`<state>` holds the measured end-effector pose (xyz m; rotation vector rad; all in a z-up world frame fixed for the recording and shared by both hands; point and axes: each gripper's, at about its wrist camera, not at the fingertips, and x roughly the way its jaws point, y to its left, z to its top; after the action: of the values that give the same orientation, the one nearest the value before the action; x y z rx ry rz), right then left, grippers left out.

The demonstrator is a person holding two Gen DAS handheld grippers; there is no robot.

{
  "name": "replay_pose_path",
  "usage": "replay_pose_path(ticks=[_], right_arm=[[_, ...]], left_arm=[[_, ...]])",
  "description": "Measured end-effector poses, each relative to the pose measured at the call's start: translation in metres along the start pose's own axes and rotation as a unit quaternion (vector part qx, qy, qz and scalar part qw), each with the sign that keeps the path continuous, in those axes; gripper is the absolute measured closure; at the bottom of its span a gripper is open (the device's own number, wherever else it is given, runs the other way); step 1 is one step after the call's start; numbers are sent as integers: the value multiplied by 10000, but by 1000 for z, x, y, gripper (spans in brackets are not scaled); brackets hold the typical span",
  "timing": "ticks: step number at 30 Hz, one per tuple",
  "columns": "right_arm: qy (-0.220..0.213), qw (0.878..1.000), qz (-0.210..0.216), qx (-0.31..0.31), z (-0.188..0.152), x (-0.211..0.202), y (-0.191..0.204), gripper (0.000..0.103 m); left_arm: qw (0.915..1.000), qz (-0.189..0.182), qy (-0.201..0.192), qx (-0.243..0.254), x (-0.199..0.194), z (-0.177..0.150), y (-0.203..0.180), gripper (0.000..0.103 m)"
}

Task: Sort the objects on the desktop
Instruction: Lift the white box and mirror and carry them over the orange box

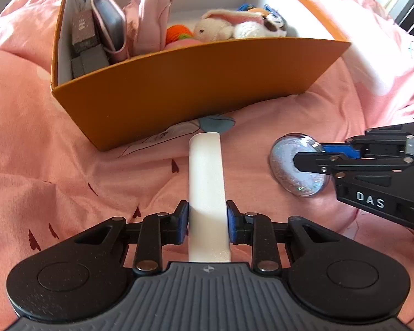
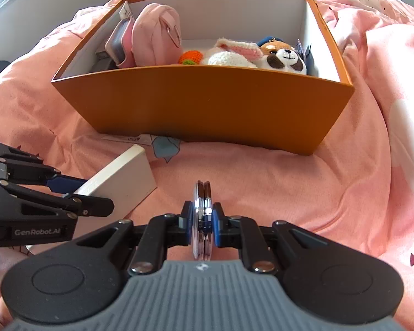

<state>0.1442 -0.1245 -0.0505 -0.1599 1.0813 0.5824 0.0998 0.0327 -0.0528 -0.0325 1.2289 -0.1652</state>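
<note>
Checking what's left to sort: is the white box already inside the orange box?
No, the white box is clamped in the left tool above the pink bedding, outside the orange box.

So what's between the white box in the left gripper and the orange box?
Only pink bedding with a blue printed patch; nothing else lies between the white box and the orange box. The left wrist view shows it best.

Both cameras sit low over the bedspread [image 1: 69, 165], facing the near orange box [image 1: 196, 88]. The 2 views share that box [image 2: 207, 104].
</note>
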Motion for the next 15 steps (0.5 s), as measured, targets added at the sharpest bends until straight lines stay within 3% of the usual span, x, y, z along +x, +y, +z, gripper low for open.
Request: replay_pose_path(ticks=[6, 15], right_arm=[[57, 9999, 84, -103, -1, -8, -2, 88], [-346, 9992, 99, -164, 9, -48, -10, 88]], left_arm=[[9972, 65, -475, 576, -22, -4, -18, 72], [9824, 236, -1050, 1525, -64, -2, -51, 72]])
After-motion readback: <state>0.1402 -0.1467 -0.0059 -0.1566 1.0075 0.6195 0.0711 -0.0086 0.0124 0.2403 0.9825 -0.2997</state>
